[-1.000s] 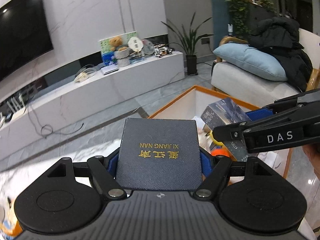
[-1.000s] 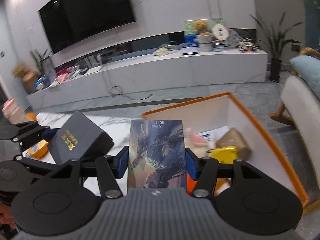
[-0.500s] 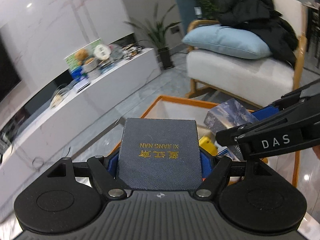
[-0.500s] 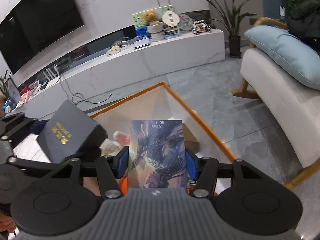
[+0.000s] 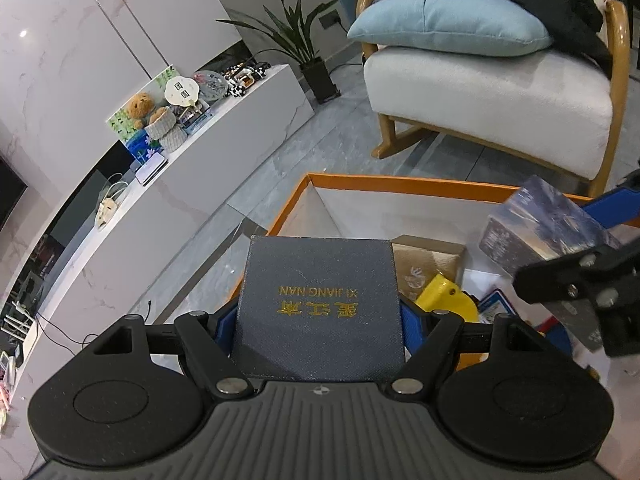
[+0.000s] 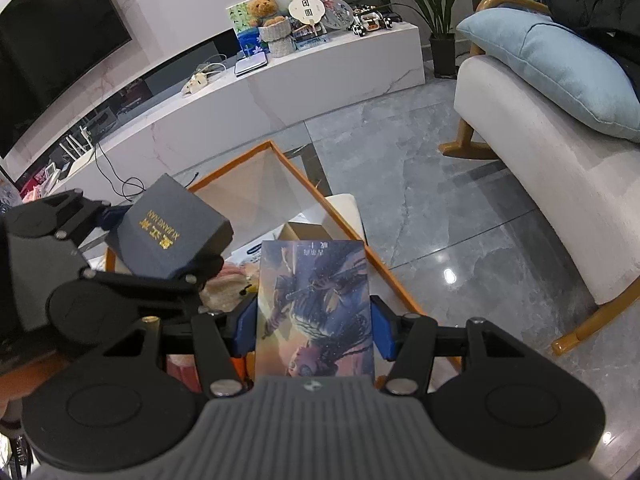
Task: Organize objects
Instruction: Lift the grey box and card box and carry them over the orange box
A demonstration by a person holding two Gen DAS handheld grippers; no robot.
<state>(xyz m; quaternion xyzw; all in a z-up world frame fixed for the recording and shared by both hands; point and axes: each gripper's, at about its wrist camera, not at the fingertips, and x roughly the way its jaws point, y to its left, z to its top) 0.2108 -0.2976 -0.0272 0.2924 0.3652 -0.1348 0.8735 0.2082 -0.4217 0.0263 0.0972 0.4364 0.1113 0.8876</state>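
Grey marble floor (image 6: 460, 208) and a long white TV console (image 5: 208, 152) frame the scene. Left gripper (image 5: 320, 320) has its jaws clamped on a dark blue box (image 5: 318, 304) lettered "XI JIANG NAN", held over an orange-rimmed storage box (image 5: 384, 182). Right gripper (image 6: 314, 324) has its jaws clamped on an illustrated card box (image 6: 316, 308), also above the storage box, near its right rim. Inside lie a yellow item (image 5: 444, 300) and a brown carton (image 5: 428, 256). Beyond stands a cream rocking chair (image 5: 488, 92) with a light blue cushion (image 5: 444, 24).
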